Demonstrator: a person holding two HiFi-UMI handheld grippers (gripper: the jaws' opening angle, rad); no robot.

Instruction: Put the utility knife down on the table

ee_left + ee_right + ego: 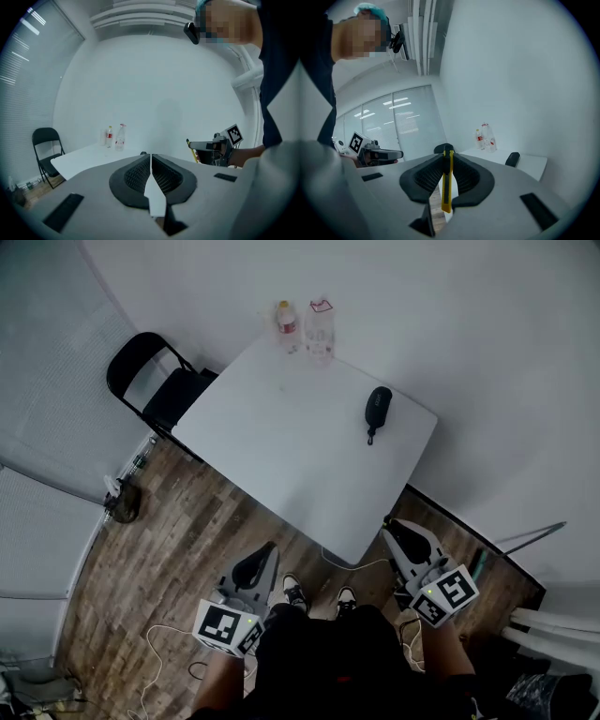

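A yellow utility knife [446, 183] stands upright between the black pads of my right gripper [447, 152], which is shut on it. In the head view the right gripper [392, 526] is held off the near right corner of the white table [281, 437], above the wooden floor; the knife cannot be made out there. My left gripper [151, 157] is shut with nothing between its pads, and in the head view the left gripper [267, 549] hovers over the floor short of the table's near edge.
Two bottles [287, 324] [320, 326] stand at the table's far corner. A black case [378, 409] lies near its right edge. A black folding chair [155, 381] stands at the table's left. Cables trail on the floor by my feet.
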